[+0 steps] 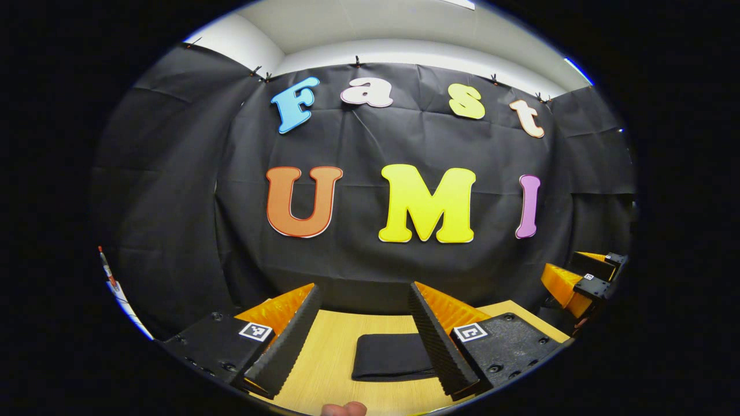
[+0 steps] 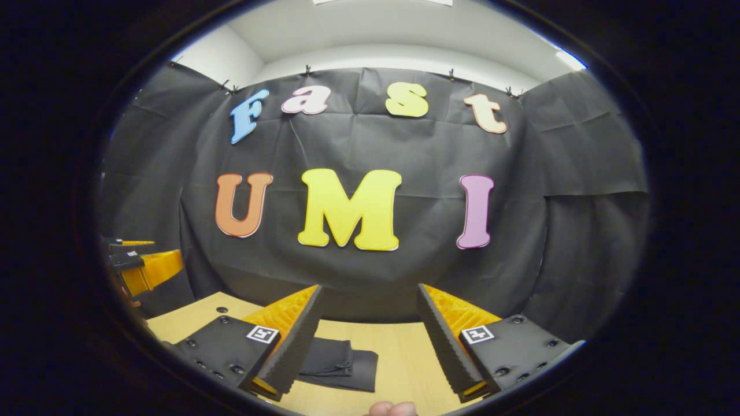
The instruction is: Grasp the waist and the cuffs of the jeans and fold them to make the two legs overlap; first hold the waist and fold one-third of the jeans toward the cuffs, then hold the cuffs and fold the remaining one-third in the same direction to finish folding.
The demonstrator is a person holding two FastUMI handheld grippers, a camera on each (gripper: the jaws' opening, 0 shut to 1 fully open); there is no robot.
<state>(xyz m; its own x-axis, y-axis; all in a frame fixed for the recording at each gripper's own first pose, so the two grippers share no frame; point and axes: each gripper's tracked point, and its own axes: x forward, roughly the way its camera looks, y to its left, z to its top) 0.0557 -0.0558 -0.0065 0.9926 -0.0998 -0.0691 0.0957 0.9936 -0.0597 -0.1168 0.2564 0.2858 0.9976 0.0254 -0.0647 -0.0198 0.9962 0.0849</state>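
On the wooden table (image 1: 332, 346) the jeans (image 1: 390, 357) lie folded into a dark compact bundle; your left tool (image 1: 364, 338) and right tool (image 2: 370, 341) hover above, both spread apart, holding nothing

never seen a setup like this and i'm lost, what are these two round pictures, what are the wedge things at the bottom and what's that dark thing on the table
Each picture comes from a camera riding on a handheld two-finger gripper, looking forward along its fingers. A person holds one gripper in each hand; there is no robot arm.

In the left gripper view, the two wedges at the bottom are the left gripper, open and holding nothing. The right gripper view shows the right gripper, also open and empty. Each view also catches the other gripper off to the side.

The dark thing is the jeans, lying folded into a compact bundle on the wooden table. Neither gripper touches them. Behind hangs the booth's black cloth wall.
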